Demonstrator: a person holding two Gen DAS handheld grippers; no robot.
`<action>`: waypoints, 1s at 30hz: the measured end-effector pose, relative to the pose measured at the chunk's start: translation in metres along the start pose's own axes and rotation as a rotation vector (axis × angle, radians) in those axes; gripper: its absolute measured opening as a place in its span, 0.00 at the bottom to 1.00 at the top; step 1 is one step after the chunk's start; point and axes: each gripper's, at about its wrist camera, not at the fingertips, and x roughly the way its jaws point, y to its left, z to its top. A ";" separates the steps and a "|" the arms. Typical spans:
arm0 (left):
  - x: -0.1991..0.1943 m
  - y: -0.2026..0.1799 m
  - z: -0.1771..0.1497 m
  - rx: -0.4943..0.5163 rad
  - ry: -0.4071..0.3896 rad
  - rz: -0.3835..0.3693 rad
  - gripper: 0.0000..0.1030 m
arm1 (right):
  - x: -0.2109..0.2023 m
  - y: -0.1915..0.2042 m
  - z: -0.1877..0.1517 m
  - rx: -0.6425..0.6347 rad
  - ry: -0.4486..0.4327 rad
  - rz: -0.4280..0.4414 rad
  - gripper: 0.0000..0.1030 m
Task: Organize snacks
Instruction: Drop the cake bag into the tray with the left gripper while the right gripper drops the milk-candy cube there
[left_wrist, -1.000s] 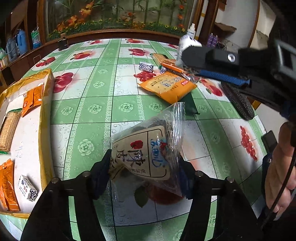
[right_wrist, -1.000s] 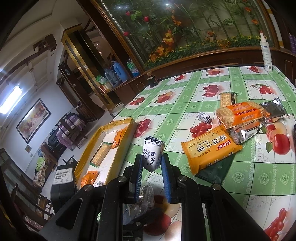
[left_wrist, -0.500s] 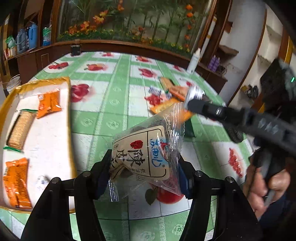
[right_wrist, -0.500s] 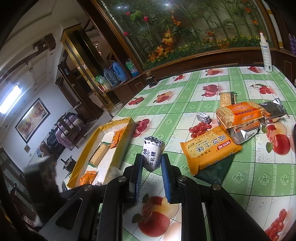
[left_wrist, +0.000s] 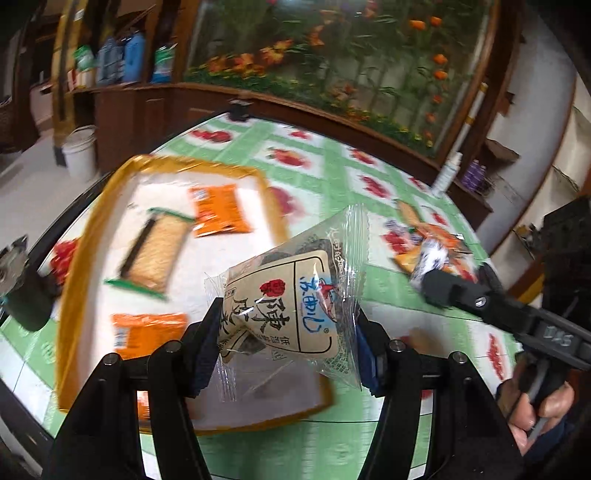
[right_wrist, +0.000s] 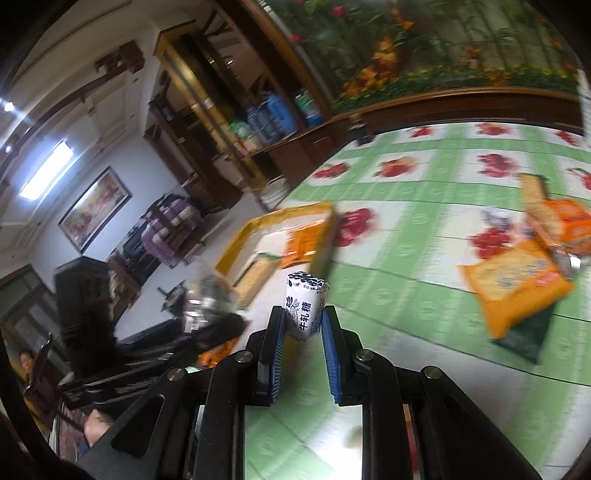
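My left gripper (left_wrist: 284, 332) is shut on a clear-and-beige snack packet (left_wrist: 291, 299) and holds it above the near right part of the yellow-rimmed white tray (left_wrist: 74, 258). The tray holds orange packets (left_wrist: 218, 210) and a cracker pack (left_wrist: 159, 251). My right gripper (right_wrist: 303, 321) is shut on a small white nougat candy (right_wrist: 304, 306), above the green tablecloth, right of the tray (right_wrist: 273, 218). The right gripper also shows in the left wrist view (left_wrist: 436, 284), to the right.
A pile of snacks lies on the table at the right: a large orange bag (right_wrist: 517, 280), an orange cracker pack (right_wrist: 565, 225), a dark green packet (right_wrist: 524, 336). A white spray bottle (left_wrist: 448, 171) stands at the far table edge. A white bucket (left_wrist: 79, 151) stands on the floor.
Both grippers have swung left toward the tray with their loads. The left gripper's packet now hangs over the tray; the right gripper's candy has come closer to the tray's right rim.
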 end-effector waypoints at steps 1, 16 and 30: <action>0.002 0.007 -0.002 -0.005 0.004 0.017 0.59 | 0.004 0.005 0.000 -0.005 0.003 0.005 0.19; 0.018 0.032 -0.017 0.018 0.014 0.117 0.60 | 0.104 0.045 0.002 0.003 0.114 -0.005 0.19; 0.021 0.049 -0.017 -0.058 0.053 -0.062 0.70 | 0.126 0.037 -0.005 -0.062 0.145 -0.065 0.23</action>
